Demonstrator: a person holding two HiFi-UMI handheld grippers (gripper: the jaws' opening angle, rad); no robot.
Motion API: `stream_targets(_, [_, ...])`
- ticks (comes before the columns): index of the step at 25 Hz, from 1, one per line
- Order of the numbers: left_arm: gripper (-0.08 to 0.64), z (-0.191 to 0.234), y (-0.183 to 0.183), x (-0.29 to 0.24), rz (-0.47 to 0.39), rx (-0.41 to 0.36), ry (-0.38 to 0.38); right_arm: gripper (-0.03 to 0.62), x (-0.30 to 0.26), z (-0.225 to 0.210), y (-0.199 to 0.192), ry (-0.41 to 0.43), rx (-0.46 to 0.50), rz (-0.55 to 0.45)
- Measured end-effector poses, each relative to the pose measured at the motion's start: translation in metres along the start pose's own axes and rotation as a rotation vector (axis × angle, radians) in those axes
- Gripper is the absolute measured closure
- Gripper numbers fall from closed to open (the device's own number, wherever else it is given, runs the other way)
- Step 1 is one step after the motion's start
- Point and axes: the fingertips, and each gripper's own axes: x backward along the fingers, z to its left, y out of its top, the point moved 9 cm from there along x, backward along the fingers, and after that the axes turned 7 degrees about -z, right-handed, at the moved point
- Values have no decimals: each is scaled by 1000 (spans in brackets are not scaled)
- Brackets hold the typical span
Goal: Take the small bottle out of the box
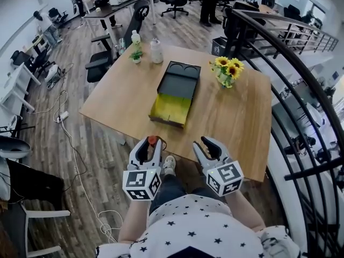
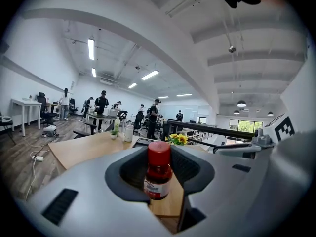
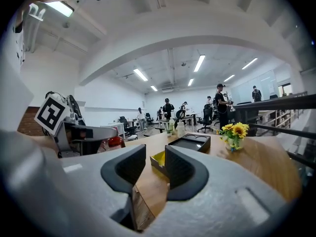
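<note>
Red, yellow and pale wood among grey tools

Between the dark grey, finely ribbed fingers [image 2: 126,177] of the light grey left gripper [image 2: 160,177], the small bottle [image 2: 159,168] shows a red cap, a dark red-brown body and a white label. The right gripper [image 3: 155,169] has the same two greys. Behind the fingers, each marker cube [image 1: 142,185] is white with black squares. Past the right fingers, the box [image 1: 171,109] is yellow inside with a black lid, on a honey-toned wood-grain table [image 1: 118,98]. The sunflowers [image 1: 228,67] are yellow with dark centres. The shirt [image 1: 188,233] is white with black stars.
</note>
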Motion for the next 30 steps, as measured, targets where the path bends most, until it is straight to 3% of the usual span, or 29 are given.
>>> stream_targets(11, [426, -15, 13, 45, -63, 12, -5, 584, 35, 10, -1, -78, 7, -12])
stream_targets(30, [426, -9, 12, 57, -70, 16, 8, 586, 30, 15, 2, -96, -18, -33])
